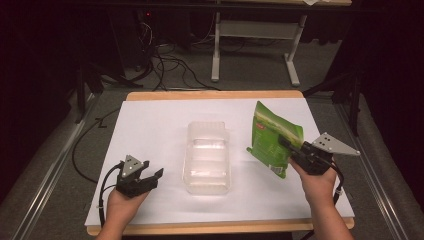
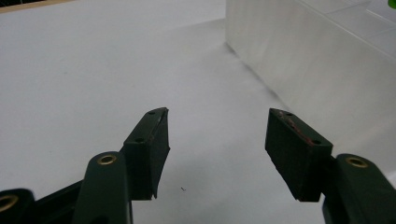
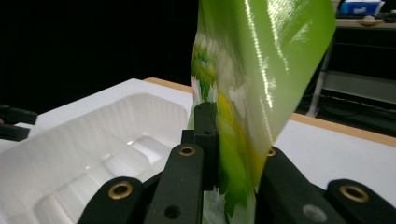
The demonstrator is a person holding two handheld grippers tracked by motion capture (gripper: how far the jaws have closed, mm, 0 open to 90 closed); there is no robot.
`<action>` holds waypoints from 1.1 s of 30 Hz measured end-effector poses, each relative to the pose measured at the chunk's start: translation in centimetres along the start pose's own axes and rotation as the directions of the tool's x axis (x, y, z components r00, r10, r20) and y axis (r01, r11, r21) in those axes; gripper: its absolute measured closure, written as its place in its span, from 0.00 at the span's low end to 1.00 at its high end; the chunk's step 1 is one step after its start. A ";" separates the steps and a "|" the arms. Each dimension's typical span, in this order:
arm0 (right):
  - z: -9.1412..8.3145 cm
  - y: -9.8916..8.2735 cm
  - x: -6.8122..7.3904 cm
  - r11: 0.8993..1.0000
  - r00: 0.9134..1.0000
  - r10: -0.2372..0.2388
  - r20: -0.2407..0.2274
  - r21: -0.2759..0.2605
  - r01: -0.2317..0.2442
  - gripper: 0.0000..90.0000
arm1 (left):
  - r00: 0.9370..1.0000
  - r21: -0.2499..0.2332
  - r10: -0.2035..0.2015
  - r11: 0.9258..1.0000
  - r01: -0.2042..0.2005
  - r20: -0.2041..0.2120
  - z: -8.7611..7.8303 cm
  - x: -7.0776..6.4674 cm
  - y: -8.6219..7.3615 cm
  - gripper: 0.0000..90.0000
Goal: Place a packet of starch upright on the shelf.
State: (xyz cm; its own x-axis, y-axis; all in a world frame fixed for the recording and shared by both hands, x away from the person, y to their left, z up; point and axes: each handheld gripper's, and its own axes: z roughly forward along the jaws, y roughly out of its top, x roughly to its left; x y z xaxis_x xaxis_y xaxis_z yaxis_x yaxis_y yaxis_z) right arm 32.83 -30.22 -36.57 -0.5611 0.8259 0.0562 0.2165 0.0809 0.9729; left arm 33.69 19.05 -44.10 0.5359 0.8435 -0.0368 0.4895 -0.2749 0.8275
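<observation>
A green snack bag (image 1: pixel 273 137) hangs tilted above the white sheet at the right, pinched near its lower edge by my right gripper (image 1: pixel 289 148), which is shut on it. In the right gripper view the bag (image 3: pixel 252 84) rises between the black jaws, glossy and upright. A clear plastic tray (image 1: pixel 207 156) lies in the middle of the sheet, its hollow facing up, and it shows as a white tray (image 3: pixel 93 154) left of the bag. My left gripper (image 1: pixel 151 171) rests at the front left, open, nothing between its fingers (image 2: pixel 149 149); the tray wall (image 2: pixel 317 56) is to its right.
The white sheet (image 1: pixel 150 125) covers a wooden table with its edge (image 1: pixel 215 94) showing at the back. Beyond it are cables (image 1: pixel 170 65) on the floor and a white table frame (image 1: pixel 255 40). Dark curtains stand at both sides.
</observation>
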 end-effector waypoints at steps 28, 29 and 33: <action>5.0 5.0 6.3 0.997 0.975 -0.058 -0.213 -0.066 0.044 0.97 | 1.000 0.000 -0.012 1.000 0.012 0.000 0.0 -0.1 -0.2 0.44; 5.1 5.0 6.6 0.997 0.973 -0.057 -0.222 -0.066 0.043 0.97 | 1.000 0.000 -0.013 1.000 0.013 0.000 0.0 -0.1 -0.2 0.44; 6.2 5.2 8.0 0.996 0.961 -0.067 -0.267 -0.075 0.049 0.97 | 1.000 0.001 -0.012 1.000 0.012 0.002 0.0 0.0 -0.2 0.44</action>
State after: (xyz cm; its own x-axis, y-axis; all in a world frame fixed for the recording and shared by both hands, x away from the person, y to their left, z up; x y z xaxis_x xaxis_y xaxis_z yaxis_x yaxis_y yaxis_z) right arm 34.41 -19.78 -32.41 -0.7670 0.6399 0.0484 0.1285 0.0793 0.9885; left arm 33.57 19.12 -44.22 0.5311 0.8460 -0.0478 0.4967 -0.2652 0.8264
